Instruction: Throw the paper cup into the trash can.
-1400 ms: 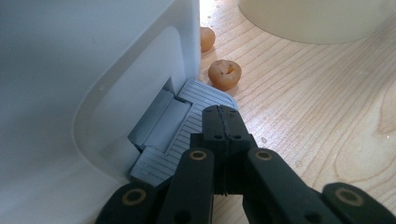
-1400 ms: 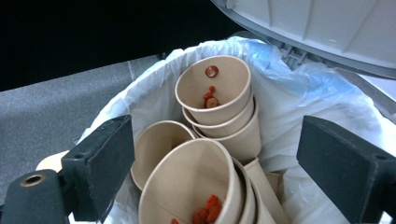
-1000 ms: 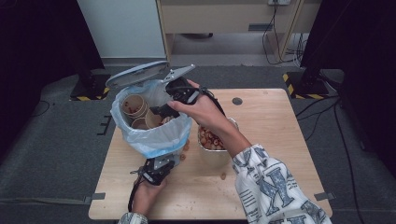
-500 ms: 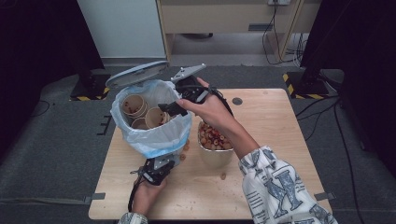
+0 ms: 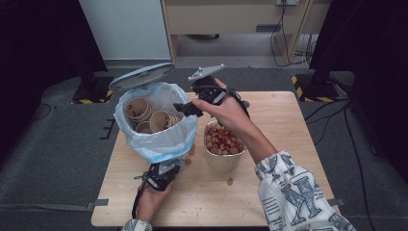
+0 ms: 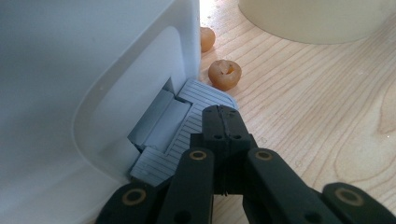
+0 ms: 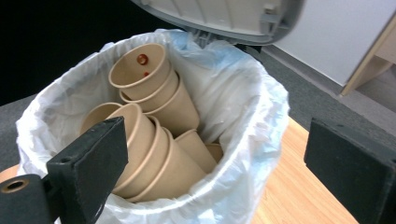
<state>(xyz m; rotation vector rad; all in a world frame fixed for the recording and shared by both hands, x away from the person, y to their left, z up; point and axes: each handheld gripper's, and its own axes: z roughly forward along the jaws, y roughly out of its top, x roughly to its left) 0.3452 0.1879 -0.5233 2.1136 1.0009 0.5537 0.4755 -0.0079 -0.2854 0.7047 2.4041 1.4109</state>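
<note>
A small white plastic pedal bin [image 5: 159, 144], lined with a pale blue-white plastic bag [image 7: 243, 116], stands at the left part of the light wooden worktop [image 5: 288, 120], near its far edge, with its grey lid [image 5: 141, 76] tipped up. Inside lie several brown paper cups [image 7: 149, 140], nested in stacks on their sides. The left tool [image 6: 223, 122], jaws pressed together with nothing between them, pushes down on the bin's ribbed grey foot pedal [image 6: 196, 100] at the side facing the worktop's near edge. The right tool [image 5: 188, 109] hangs just beside the bin's rim on its right, jaws spread and empty, having just been opening. A cream paper bowl of mixed red and tan snack pieces [image 5: 222, 149] stands just right of the bin, with a few round tan pieces [image 6: 225, 74] loose on the worktop by the pedal.
</note>
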